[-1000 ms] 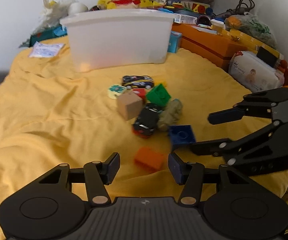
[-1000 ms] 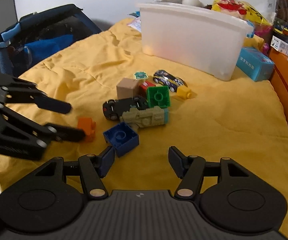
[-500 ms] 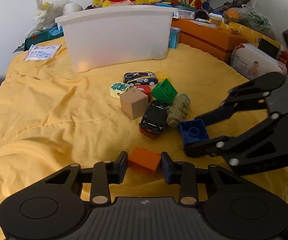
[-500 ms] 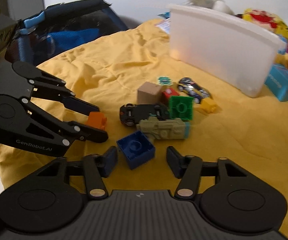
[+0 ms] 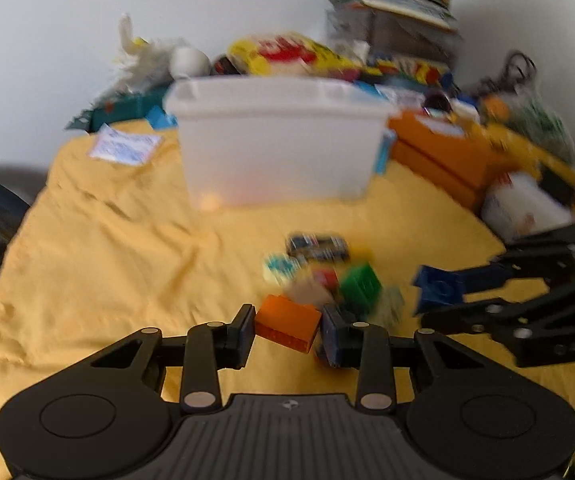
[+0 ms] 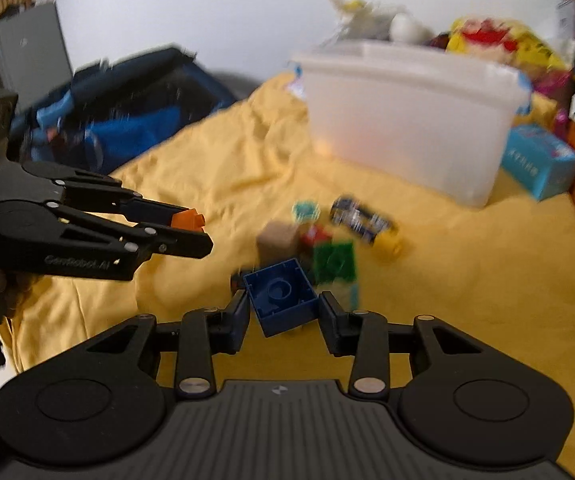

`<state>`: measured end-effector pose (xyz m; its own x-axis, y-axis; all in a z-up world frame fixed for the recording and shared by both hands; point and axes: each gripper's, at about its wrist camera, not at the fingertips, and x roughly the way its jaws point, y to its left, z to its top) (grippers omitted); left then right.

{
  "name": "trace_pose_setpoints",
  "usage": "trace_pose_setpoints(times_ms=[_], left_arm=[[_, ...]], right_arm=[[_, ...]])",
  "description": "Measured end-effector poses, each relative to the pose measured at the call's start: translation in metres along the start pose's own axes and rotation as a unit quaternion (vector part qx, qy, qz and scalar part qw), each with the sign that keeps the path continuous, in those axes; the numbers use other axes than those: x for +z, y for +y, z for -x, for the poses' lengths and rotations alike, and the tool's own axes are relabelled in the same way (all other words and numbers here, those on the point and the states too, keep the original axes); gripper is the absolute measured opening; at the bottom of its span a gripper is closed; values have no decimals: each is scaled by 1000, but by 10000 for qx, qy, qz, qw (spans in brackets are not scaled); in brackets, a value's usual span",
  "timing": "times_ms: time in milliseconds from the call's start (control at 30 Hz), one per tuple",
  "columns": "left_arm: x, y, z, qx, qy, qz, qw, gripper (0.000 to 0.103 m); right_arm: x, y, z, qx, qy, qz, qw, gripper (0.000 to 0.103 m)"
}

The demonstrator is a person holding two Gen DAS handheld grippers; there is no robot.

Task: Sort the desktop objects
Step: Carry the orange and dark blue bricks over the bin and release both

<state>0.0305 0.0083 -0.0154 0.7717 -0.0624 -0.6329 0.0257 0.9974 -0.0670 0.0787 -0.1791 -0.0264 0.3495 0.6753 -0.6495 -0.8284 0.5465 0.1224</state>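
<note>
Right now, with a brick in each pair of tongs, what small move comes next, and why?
Probably carry both forward over the translucent white plastic bin. The left tongs grip the orange plastic brick, the right tongs the blue plastic brick, both off the yellow cloth.

Both grippers (image 5: 287, 330) (image 6: 283, 312) are looking like matt black plastic with little shiny metal pins. The orange brick (image 5: 287, 322) and blue brick (image 6: 281, 296) are showing as smooth hard plastic, the far bin (image 5: 279, 148) as frosted, see-through plastic. The yellow cloth (image 5: 127, 248) is lying soft, matt and wrinkly.
</note>
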Motion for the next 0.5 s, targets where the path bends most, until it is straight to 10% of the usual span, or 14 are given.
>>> trace_pose_setpoints(times_ms=[500], left_arm=[[158,34,-14,310,-790,382,9957,39]], right_arm=[[143,-79,19,-636,-1181,-602,9891,41]])
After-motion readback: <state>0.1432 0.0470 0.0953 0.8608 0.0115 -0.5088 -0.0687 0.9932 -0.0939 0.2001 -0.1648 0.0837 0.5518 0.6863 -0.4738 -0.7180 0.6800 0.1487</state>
